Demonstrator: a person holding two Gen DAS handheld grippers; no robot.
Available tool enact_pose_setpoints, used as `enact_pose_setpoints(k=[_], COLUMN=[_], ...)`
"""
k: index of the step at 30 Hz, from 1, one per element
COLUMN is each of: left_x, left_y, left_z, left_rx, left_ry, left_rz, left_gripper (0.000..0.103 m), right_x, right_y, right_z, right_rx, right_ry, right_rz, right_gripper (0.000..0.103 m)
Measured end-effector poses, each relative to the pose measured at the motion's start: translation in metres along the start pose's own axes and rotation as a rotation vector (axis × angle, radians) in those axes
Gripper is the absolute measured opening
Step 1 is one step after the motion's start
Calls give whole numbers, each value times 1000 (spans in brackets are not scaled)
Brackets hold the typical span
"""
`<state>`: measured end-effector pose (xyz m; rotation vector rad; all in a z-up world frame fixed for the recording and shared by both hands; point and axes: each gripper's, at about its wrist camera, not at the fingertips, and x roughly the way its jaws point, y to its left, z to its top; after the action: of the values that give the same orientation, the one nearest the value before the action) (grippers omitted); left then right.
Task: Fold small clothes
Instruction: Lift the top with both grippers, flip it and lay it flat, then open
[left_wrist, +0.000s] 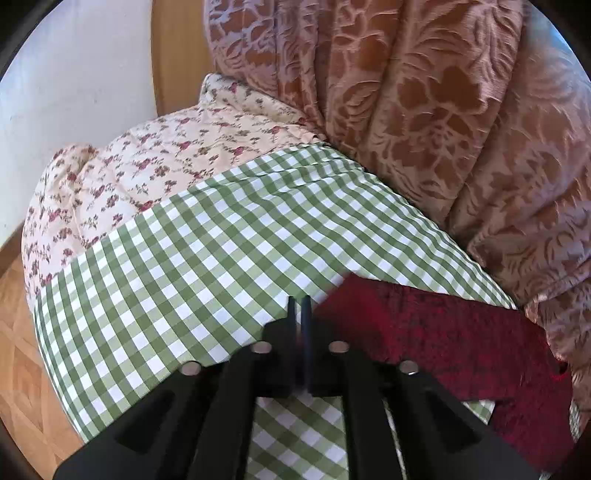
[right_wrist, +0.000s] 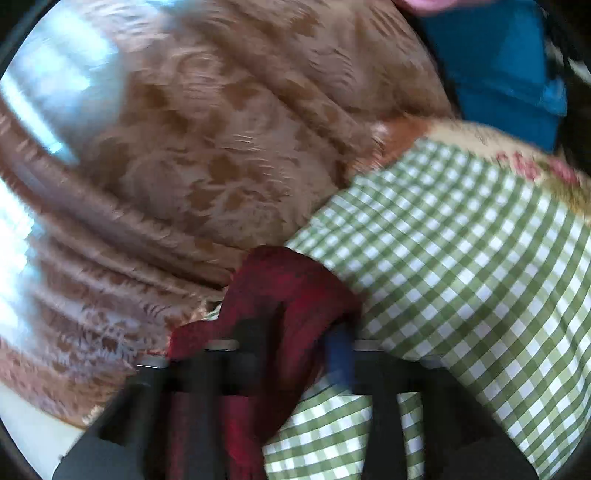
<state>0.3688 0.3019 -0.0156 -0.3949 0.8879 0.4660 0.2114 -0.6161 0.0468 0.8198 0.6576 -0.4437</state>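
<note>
Seen from the left wrist, far to the left of the left claw (left_wrist: 300, 310): patterned wooden floor (left_wrist: 22, 332), with a white wall (left_wrist: 74, 74) above it. Nearer, still left and ahead of the claw: a floral quilt (left_wrist: 129, 177), bunched and tucked under a green-and-white checked cloth (left_wrist: 184, 258) spread beneath the fingers. Left claw barely parted, only a thin slit between the fingers, nothing pinched, tips over the checked cloth. Just to its right, touching or nearly touching the right finger: the dark red garment (left_wrist: 443, 339), lying flat on the checked cloth and running off to the right. Beyond and right of that: a heavy pink-brown brocade fabric (left_wrist: 443, 129) in deep folds.

Seen from the right wrist, badly blurred: brocade to the left and ahead. Right claw (right_wrist: 295, 339) spread wide, the red garment bunched up in the gap between the fingers; cannot tell whether either finger touches it. To the right of the claw: checked cloth. Far upper right: something blue (right_wrist: 498, 74), too smeared to identify.
</note>
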Motion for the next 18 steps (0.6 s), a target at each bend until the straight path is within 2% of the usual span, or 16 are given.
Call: enact_pose_setpoints(k=[1,2,5,7,8,9,11,12,14,16,18], left_x=[-2,-5,-18,-31,-35,-41,-52,-55,-65,-72,-79], left_y=[1,4,12,13,12,12,8,5,-1,-7,-14], left_z=[-3,-5,-20,-42,-50,-65,-102,-116,-156,-191,-223], left_rx=[5,4,21,75,96,128,195,225,291,336,381], left_ry=[-7,-16,-44,-45,-37,-19,46,73,152,223,283], left_rz=[30,44,-25,-117,-155,-224,-359,-393,-517,-596,-642], left_gripper=[30,53,55,55,56,58,62,62,62,63,64], right_x=[-4,-6,-13,-22,-24,-26,-30,-30,-33,-36,-41], right_y=[-6,-8,-20,-24,-26,-27,-26,-24,-19,-12,-4], right_z=[0,-2,-22,-45,-65,-81,-124,-143,-189,-231,-259], right_rx=[7,7,0,-33,-59,-77,-118,-132,-165,-204,-237], right_ry=[-33,-38,22,61,112,151,258,312,441,548,623], right_rz=[-25,-34,-32,-18,-1,17,60,84,144,198,233], right_gripper=[80,81,81,81,81,81,81,81,80,75,71])
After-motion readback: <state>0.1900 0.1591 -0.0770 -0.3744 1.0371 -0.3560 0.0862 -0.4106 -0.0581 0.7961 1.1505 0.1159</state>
